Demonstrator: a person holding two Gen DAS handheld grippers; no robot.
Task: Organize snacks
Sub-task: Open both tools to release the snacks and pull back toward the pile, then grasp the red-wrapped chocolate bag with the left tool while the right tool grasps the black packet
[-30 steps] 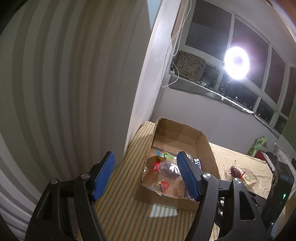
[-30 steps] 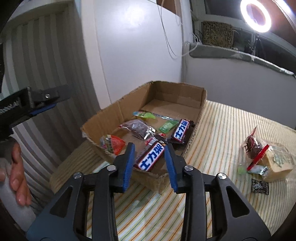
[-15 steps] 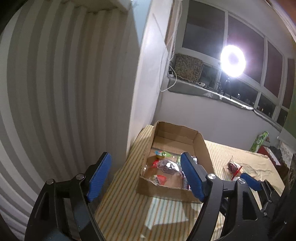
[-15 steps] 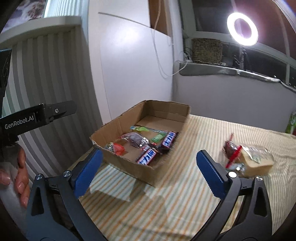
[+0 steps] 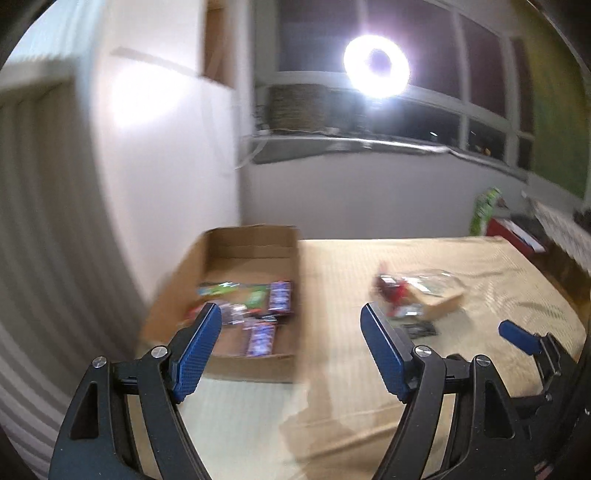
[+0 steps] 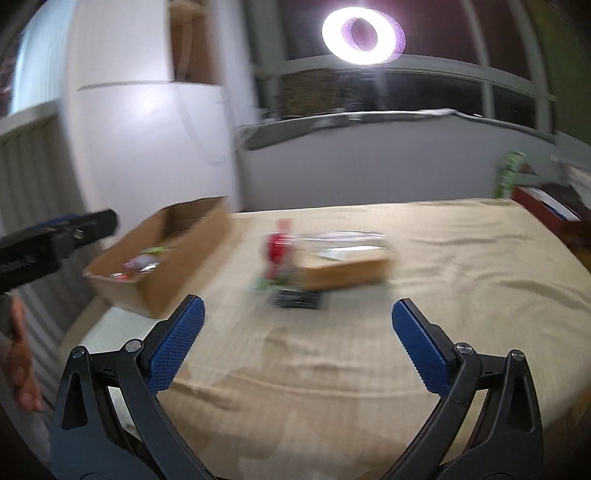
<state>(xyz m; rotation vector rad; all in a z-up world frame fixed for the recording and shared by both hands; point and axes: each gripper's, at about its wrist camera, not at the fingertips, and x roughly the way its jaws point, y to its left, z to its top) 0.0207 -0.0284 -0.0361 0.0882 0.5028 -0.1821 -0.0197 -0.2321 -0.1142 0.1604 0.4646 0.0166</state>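
Note:
An open cardboard box [image 5: 255, 240] sits at the table's far left and holds several wrapped snacks, among them chocolate bars [image 5: 279, 297]. It also shows in the right wrist view [image 6: 177, 254]. A loose pile of snacks [image 6: 325, 258] lies mid-table: a red packet, a clear bag, and a small dark packet [image 6: 297, 299] in front. The pile shows in the left wrist view too [image 5: 417, 291]. My left gripper [image 5: 291, 343] is open and empty, above the table near the box. My right gripper [image 6: 297, 336] is open and empty, facing the pile.
A beige striped cloth [image 6: 369, 369] covers the table. A white wall and a striped panel stand close on the left. A ring light [image 6: 364, 35] glares from the window. A green packet [image 6: 509, 177] and a red box stand at the far right edge.
Both views have swung right, from the box toward the loose pile. The right gripper, nearly shut over a chocolate bar a second ago, has opened wide and drawn back from the box.

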